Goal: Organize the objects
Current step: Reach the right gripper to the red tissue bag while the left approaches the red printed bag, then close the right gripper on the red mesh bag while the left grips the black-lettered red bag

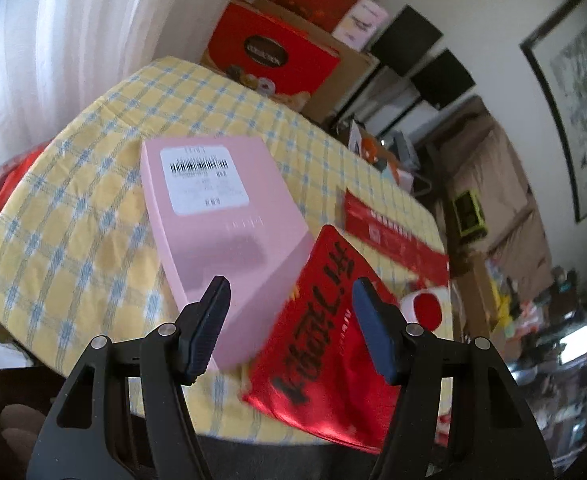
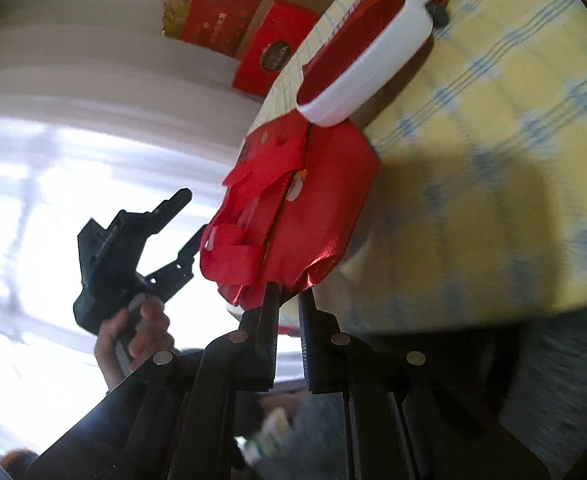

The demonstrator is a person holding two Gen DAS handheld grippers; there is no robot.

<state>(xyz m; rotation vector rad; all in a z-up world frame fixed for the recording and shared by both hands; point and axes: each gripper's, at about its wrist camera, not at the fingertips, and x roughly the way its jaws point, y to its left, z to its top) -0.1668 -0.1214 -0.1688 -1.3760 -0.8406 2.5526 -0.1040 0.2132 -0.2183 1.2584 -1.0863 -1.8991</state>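
So the right tongs [image 2: 289,300] were clamped on the bottom edge of the red foil bag [image 2: 293,216], probably so it could be dragged off the checked tabletop [image 2: 493,160]. The left tongs [image 1: 289,312] sat apart, holding nothing, with the pink box [image 1: 221,200] just ahead of them and the bag under their right tip, likely waiting their turn.

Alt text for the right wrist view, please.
The right gripper is shut on the edge of a shiny red foil bag at the rim of a yellow checked tablecloth. A white-and-red object lies beyond; the left gripper is at the left.
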